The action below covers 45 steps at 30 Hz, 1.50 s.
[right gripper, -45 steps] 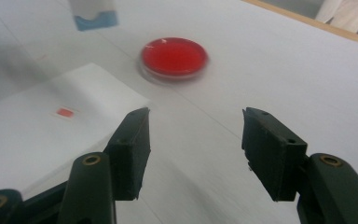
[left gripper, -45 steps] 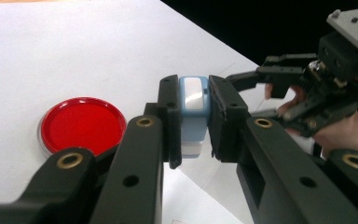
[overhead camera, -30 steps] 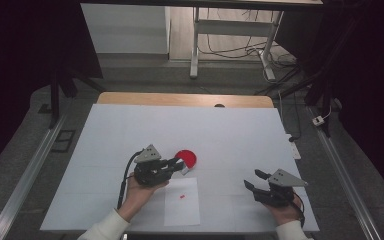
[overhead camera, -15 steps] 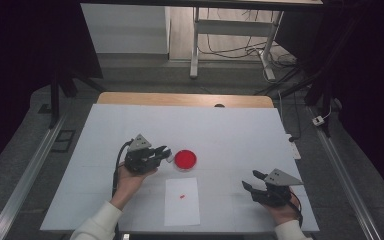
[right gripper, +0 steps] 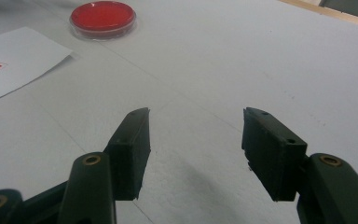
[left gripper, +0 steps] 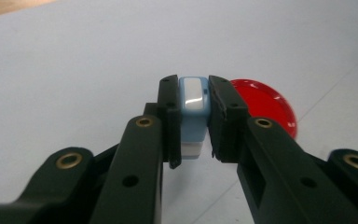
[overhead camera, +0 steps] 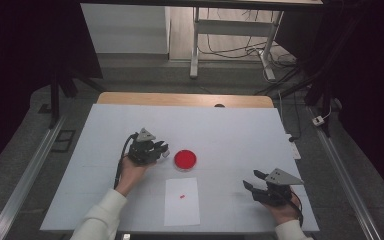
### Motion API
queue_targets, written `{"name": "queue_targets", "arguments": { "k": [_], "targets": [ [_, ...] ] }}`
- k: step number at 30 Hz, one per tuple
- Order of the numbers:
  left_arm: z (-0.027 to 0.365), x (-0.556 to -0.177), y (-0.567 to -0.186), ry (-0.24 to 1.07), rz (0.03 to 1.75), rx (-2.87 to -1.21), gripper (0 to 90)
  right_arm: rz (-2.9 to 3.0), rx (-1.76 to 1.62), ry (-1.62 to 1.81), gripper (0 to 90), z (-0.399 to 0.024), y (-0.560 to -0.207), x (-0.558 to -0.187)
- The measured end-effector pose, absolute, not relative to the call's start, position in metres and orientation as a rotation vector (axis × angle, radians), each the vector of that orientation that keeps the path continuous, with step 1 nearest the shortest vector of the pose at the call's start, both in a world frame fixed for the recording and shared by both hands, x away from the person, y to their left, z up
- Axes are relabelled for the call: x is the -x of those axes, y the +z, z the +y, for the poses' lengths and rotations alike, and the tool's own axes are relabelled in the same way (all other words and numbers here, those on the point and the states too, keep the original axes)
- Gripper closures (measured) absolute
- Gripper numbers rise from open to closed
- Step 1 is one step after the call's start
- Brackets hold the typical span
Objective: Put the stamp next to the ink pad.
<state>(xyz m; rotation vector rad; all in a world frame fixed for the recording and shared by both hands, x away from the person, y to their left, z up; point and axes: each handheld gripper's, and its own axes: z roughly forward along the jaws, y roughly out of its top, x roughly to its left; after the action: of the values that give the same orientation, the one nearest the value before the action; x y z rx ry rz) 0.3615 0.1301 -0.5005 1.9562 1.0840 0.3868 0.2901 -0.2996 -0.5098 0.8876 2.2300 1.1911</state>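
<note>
Left of the red ink pad [overhead camera: 185,159] on the desk [overhead camera: 230,130], the left gripper [overhead camera: 161,149] has its jaws clamped on a small blue-and-white stamp [left gripper: 193,112]. Next step, likely: press it onto the paper sheet [overhead camera: 182,201]. The right gripper [overhead camera: 251,181] rests half open, empty.

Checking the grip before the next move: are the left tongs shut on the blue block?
Shut on it: the left tongs have both pads pressed against the sides of the blue block.
</note>
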Motion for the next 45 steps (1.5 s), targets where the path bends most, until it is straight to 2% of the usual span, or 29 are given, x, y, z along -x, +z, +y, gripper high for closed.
{"name": "queue_targets", "arguments": {
  "k": [21,22,27,30,35,45],
  "targets": [
    [0.119,-0.367,-0.512,0.409,1.077,-2.022,74.2,2.222,-0.889,1.189,41.1,-0.300,-0.510,-0.290],
    [0.119,-0.366,-0.512,0.407,1.074,-2.023,72.0,2.221,-0.890,1.189,41.1,-0.300,-0.510,-0.291],
    [0.124,-0.360,-0.505,0.415,1.081,-2.001,48.0,2.218,-0.891,1.190,41.0,-0.301,-0.510,-0.291],
    [0.133,-0.350,-0.498,0.414,1.080,-1.973,38.7,2.220,-0.892,1.194,40.9,-0.302,-0.509,-0.291],
    [0.150,-0.322,-0.490,0.390,1.054,-1.944,32.5,2.224,-0.882,1.197,40.7,-0.303,-0.509,-0.292],
    [0.179,-0.261,-0.489,0.324,0.985,-1.923,31.5,2.246,-0.829,1.189,40.6,-0.305,-0.509,-0.294]
  ]
}}
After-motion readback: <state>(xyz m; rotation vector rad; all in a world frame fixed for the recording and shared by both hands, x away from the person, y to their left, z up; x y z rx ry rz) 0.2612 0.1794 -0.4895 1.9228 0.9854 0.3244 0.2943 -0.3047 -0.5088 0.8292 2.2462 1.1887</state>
